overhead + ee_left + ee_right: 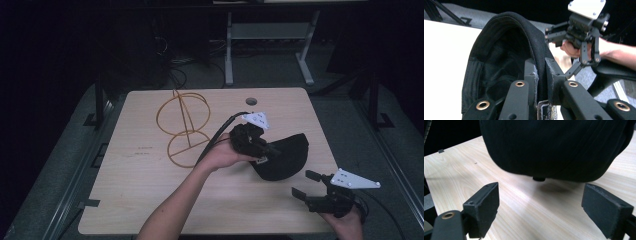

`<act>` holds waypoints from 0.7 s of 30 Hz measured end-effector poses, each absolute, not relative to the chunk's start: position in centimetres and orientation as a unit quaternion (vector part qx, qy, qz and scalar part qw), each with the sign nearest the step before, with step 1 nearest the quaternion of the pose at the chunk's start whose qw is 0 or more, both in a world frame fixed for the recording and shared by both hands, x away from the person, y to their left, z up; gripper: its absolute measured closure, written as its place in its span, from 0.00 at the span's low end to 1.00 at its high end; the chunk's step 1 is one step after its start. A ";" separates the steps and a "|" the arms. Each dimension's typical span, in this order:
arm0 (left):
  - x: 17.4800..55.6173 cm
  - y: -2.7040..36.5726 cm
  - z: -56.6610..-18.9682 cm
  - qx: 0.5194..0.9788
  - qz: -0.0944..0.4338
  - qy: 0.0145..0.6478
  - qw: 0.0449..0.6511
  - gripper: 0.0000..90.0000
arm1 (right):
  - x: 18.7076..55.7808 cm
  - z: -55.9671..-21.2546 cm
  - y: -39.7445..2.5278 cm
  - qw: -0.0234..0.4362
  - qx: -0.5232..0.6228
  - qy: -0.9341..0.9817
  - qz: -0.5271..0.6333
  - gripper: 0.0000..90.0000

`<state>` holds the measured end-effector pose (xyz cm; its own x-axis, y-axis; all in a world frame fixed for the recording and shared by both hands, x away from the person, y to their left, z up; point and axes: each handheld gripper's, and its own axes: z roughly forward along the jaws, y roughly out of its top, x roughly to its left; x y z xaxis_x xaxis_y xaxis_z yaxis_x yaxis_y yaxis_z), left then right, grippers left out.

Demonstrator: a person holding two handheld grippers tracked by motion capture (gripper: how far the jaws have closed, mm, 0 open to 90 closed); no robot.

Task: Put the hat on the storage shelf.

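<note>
Black cap (282, 157) sits right of center on the tabletop (140, 200), its rim clamped between the jaws of the left gripper (264, 154). Right gripper (304, 184) hovers at the near right corner with jaws spread wide, holding nothing, just beside the cap. Wire stand (183, 127) rests on the far left.

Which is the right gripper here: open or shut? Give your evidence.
Open. The right gripper has its jaws spread wide with nothing between them, facing the black cap over the table.
</note>
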<state>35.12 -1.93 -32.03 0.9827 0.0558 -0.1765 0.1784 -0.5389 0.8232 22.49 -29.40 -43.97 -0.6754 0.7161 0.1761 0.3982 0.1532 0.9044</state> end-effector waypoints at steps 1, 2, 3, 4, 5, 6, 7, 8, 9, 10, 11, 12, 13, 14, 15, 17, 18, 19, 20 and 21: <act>35.1 -1.9 -32.0 0.875 -0.064 0.067 0.475 0.90 | 22.5 -44.0 -29.4 0.149 0.374 0.745 0.532 0.16; 35.2 -1.9 -31.7 0.871 -0.066 0.069 0.483 0.90 | 22.5 -43.6 -29.3 0.156 0.372 0.742 0.536 0.16; 35.3 -1.8 -31.3 0.868 -0.068 0.069 0.486 0.90 | 22.5 -43.4 -29.2 0.157 0.372 0.741 0.537 0.16; 35.4 -1.9 -31.1 0.868 -0.068 0.071 0.486 0.90 | 22.5 -43.2 -29.2 0.160 0.371 0.739 0.539 0.16; 35.4 -1.9 -31.1 0.868 -0.068 0.071 0.486 0.90 | 22.5 -43.2 -29.2 0.160 0.371 0.739 0.539 0.16; 35.3 -2.0 -30.9 0.869 -0.068 0.072 0.486 0.90 | 22.6 -42.7 -29.1 0.168 0.368 0.735 0.544 0.16; 35.3 -2.0 -30.8 0.870 -0.066 0.069 0.483 0.90 | 22.7 -42.5 -29.0 0.171 0.367 0.735 0.543 0.16; 35.2 -2.0 -30.7 0.872 -0.064 0.067 0.482 0.90 | 22.7 -42.3 -28.9 0.176 0.366 0.734 0.544 0.16; 35.2 -2.0 -30.7 0.872 -0.064 0.067 0.482 0.90 | 22.7 -42.3 -28.9 0.176 0.366 0.734 0.544 0.16; 34.9 -2.2 -30.6 0.872 -0.064 0.064 0.480 0.90 | 22.7 -41.9 -28.8 0.185 0.364 0.731 0.547 0.16; 34.9 -2.2 -30.6 0.872 -0.064 0.064 0.480 0.90 | 22.7 -41.9 -28.8 0.185 0.364 0.731 0.547 0.16; 34.7 -2.3 -30.5 0.873 -0.062 0.060 0.479 0.90 | 22.8 -41.7 -28.7 0.187 0.362 0.730 0.549 0.16; 34.5 -2.5 -30.4 0.873 -0.066 0.054 0.481 0.90 | 22.9 -41.5 -28.5 0.192 0.360 0.731 0.547 0.16; 34.3 -2.7 -30.4 0.873 -0.067 0.051 0.480 0.90 | 23.1 -41.4 -28.4 0.196 0.358 0.731 0.547 0.16; 34.3 -2.7 -30.4 0.873 -0.067 0.051 0.480 0.90 | 23.1 -41.4 -28.4 0.196 0.358 0.731 0.547 0.16; 34.1 -3.0 -30.2 0.877 -0.068 0.044 0.474 0.90 | 23.3 -41.6 -28.2 0.196 0.356 0.736 0.542 0.17; 33.7 -3.5 -30.1 0.879 -0.071 0.032 0.470 0.90 | 23.3 -41.6 -28.1 0.195 0.354 0.737 0.541 0.20; 33.7 -3.5 -30.1 0.879 -0.071 0.032 0.470 0.90 | 23.3 -41.6 -28.1 0.195 0.354 0.737 0.541 0.20; 33.2 -3.9 -30.0 0.883 -0.069 0.022 0.464 0.90 | 23.2 -41.6 -27.9 0.201 0.342 0.741 0.542 0.23; 33.2 -3.9 -30.0 0.883 -0.069 0.022 0.464 0.90 | 23.2 -41.6 -27.9 0.201 0.342 0.741 0.542 0.23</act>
